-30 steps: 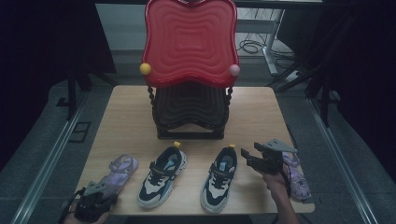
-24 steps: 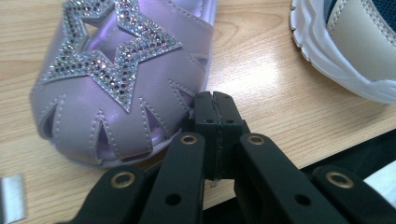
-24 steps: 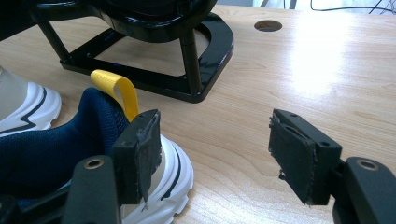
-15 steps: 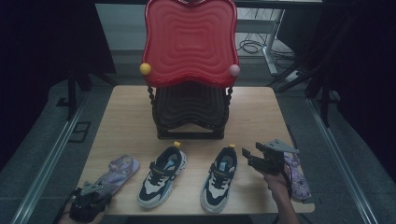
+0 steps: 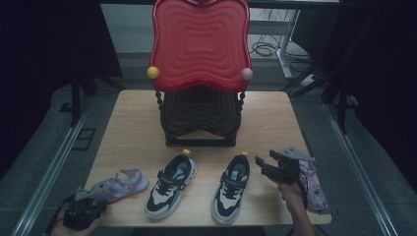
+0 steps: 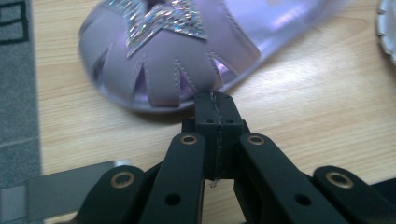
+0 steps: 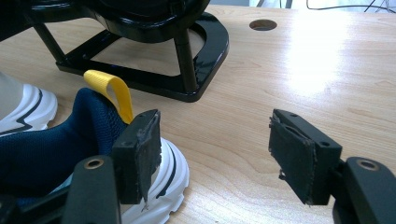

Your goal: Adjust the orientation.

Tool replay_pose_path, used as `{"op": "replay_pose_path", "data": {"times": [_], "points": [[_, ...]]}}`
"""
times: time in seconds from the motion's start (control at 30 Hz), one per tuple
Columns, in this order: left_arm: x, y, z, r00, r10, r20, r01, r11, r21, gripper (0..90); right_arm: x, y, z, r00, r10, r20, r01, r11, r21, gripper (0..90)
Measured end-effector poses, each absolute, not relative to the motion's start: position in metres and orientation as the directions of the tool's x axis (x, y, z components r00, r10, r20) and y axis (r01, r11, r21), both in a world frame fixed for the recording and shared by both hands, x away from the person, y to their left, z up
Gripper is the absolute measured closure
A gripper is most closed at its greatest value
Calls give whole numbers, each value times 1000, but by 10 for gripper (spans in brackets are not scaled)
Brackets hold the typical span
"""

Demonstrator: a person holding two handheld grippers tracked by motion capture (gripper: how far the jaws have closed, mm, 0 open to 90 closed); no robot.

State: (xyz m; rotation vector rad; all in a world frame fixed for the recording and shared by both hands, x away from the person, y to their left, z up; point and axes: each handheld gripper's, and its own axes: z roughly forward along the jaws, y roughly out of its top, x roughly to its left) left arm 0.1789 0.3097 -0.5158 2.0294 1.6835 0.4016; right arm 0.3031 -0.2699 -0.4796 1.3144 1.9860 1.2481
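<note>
Right gripper (image 5: 268,166), jaws apart, hovers just beside the right sneaker (image 5: 230,187), whose heel lies at its 9 o'clock, long axis running toward 12 on the desk (image 5: 133,123). Left gripper (image 6: 217,116), jaws together, faces a purple sandal (image 6: 173,51).

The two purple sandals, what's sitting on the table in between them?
Between the left purple sandal and the right purple sandal, the high view shows two navy-and-white sneakers side by side, plus the right gripper held open.
</note>
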Motion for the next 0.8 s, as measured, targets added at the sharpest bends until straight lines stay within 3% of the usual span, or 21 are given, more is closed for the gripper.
{"op": "replay_pose_path", "data": {"times": [0.6,0.8], "points": [[207,344,-519,185,964,-189,844,-57,533,900,304,-269,-482,-442,891,108,491,140,860,340],[220,348,-522,193,963,-188,844,-65,533,900,304,-270,-482,-435,894,112,493,132,860,340]]}}
